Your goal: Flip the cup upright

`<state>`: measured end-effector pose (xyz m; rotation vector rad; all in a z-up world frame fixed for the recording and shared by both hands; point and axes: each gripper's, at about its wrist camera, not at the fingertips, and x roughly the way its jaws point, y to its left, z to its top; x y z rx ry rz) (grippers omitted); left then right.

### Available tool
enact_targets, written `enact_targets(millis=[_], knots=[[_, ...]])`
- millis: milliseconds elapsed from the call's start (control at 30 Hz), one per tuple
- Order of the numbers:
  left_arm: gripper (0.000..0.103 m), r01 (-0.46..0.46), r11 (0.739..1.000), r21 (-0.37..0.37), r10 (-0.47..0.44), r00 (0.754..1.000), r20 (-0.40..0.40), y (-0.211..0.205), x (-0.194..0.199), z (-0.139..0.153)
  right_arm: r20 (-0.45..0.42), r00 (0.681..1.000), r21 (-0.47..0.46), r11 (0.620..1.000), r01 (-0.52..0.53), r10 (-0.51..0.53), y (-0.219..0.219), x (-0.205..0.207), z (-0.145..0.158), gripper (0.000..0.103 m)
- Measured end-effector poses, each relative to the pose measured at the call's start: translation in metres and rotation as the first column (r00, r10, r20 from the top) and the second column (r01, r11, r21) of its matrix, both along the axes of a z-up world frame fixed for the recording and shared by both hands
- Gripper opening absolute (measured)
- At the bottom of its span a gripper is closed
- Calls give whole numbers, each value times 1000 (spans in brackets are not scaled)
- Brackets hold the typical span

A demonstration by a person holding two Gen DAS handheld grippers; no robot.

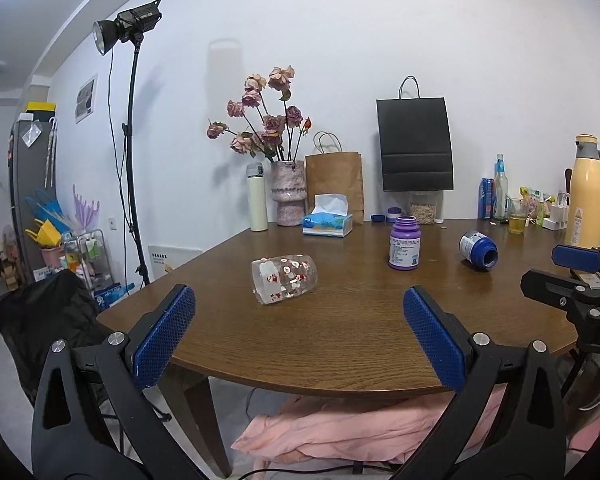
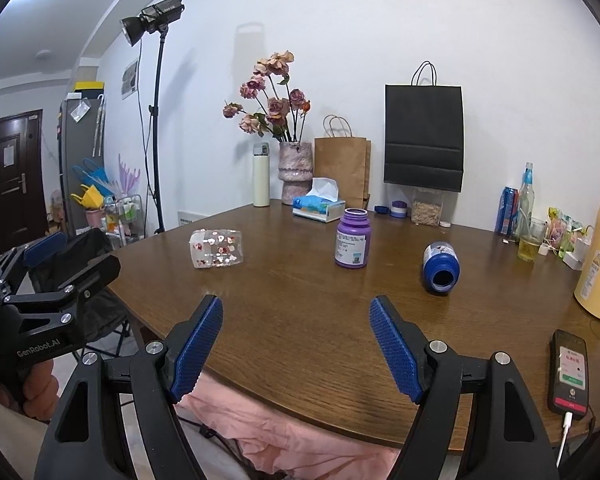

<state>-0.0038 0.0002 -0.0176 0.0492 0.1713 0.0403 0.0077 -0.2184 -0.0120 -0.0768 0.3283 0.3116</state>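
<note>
A clear glass cup [image 1: 285,279] printed with red and white hearts lies on its side on the brown wooden tabletop [image 1: 340,340], toward the left part of it. To its right a purple bottle [image 1: 405,243] stands upright, and farther right a blue bottle [image 1: 478,250] lies tipped over. The left claw [image 1: 299,336] hangs at the near table edge, spread wide and holding nothing, short of the cup. The right claw [image 2: 296,350] is likewise wide apart and empty, near a phone [image 2: 569,374].
</note>
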Motion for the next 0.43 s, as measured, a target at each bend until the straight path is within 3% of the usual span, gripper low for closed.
enact_targets(millis=[433], knots=[[103, 3, 1000, -2, -3, 1000, -5, -3, 0, -3, 2, 1000, 1, 1000, -2, 2, 1, -1, -1, 81]])
